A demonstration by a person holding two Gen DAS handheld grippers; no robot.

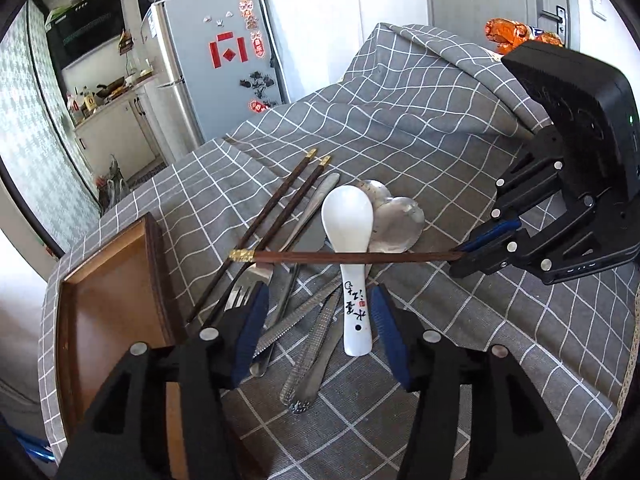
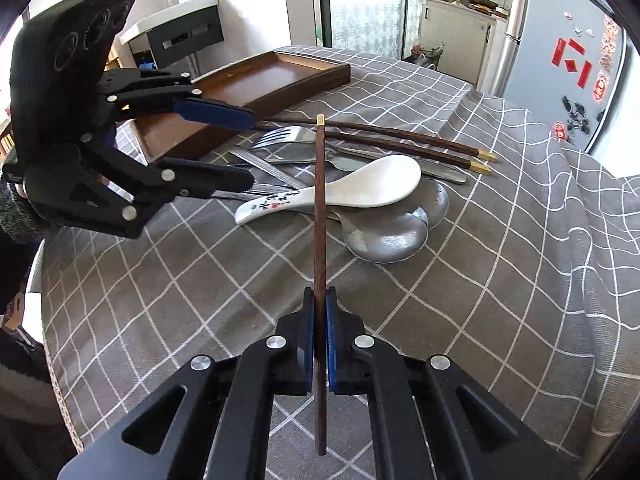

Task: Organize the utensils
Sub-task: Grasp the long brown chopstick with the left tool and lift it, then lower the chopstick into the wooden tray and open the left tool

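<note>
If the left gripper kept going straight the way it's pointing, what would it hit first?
Probably the pile of steel cutlery: the open left gripper points down at the ridged steel knife handles, with the white ceramic spoon beside them. Depth is unclear, so which is touched first is uncertain.

White spoon [image 1: 347,240] hides the steel spoons' [image 1: 396,222] handles.

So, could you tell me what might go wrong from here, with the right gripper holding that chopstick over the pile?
1. The right gripper pinches the chopstick near one end, so it could pivot or slip.
2. Its gold tip reaches over the fork and white ceramic spoon; lowering it could snag them.
3. The open left gripper hovers nearby, and the wooden tray lies beyond it, so they could collide.
</note>
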